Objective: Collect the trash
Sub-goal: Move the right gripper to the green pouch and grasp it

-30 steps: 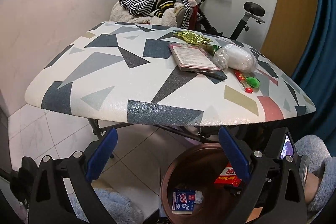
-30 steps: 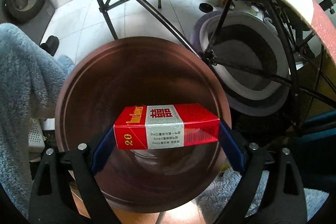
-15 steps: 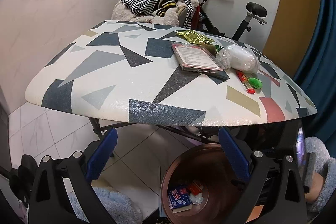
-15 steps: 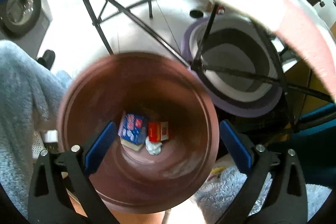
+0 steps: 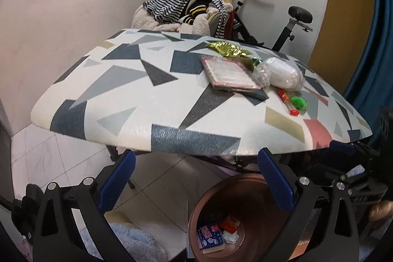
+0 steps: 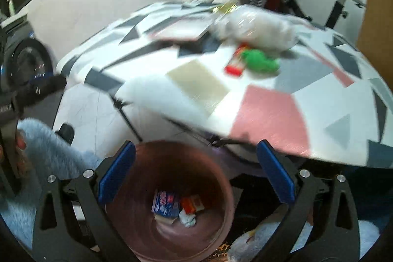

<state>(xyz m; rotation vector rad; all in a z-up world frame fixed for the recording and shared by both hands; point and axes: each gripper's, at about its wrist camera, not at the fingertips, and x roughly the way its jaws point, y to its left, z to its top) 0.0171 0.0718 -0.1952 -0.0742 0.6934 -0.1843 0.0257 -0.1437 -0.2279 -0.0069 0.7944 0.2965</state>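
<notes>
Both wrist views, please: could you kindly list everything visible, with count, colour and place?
table: one, white with grey, pink and beige shapes.
gold wrapper: one, table's far side.
pink-edged card: one, mid-table.
clear bag: one, whitish, beside card.
red wrapper: one, by green item.
bin: one, copper, on floor.
blue packet, red box, white wad: inside bin.
exercise bike: one, black, behind.
clothes pile: striped, behind.
left tool, right tool: blue pads, open.

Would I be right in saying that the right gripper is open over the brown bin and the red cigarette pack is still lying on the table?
Not quite. The red cigarette pack is not on the table; it lies at the bottom of the brown bin, beside a blue packet, as the right wrist view shows. The rest holds: the right gripper is open over the bin.
</notes>
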